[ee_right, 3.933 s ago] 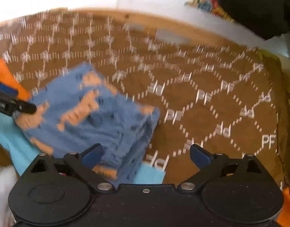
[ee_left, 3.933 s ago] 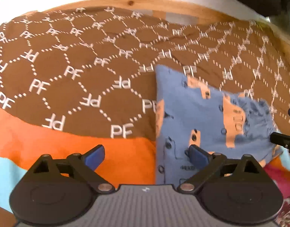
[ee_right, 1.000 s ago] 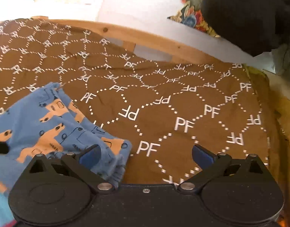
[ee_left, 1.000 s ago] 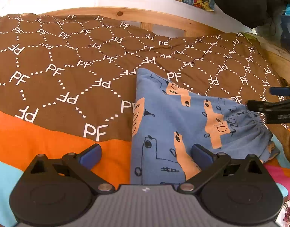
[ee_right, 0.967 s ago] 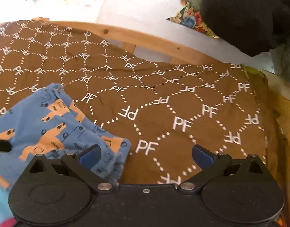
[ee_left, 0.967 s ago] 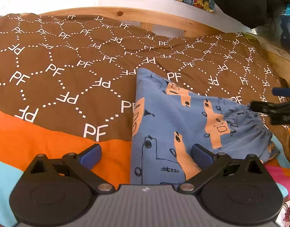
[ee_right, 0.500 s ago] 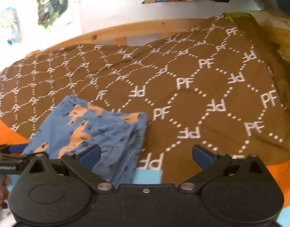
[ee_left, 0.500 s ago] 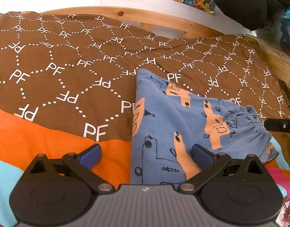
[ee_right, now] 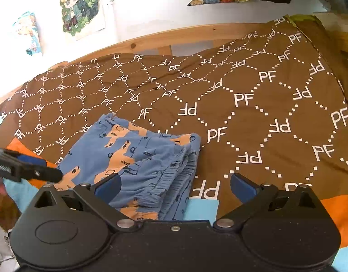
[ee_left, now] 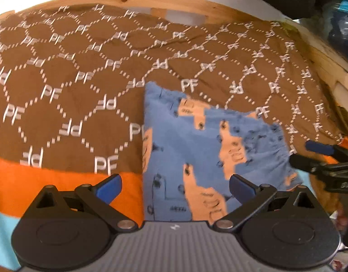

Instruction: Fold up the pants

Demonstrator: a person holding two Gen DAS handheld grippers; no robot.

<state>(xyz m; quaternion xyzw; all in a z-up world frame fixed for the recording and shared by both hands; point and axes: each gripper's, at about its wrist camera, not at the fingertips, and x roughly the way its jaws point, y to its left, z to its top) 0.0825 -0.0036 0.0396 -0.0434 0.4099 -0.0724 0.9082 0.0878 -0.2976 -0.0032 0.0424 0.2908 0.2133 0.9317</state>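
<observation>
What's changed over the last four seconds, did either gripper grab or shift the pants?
Neither took hold: the left gripper and right gripper are open, as before. The right one pulled off the waistband, swung away, and now sits beside it again, seen at the left view's right edge. The folded blue pants kept their shape and place on the brown PF-print bedspread.

pants (ee_right: pixel 137 156): blue, orange animal print | bedspread (ee_right: pixel 253 104): brown, white PF lattice, orange band
</observation>
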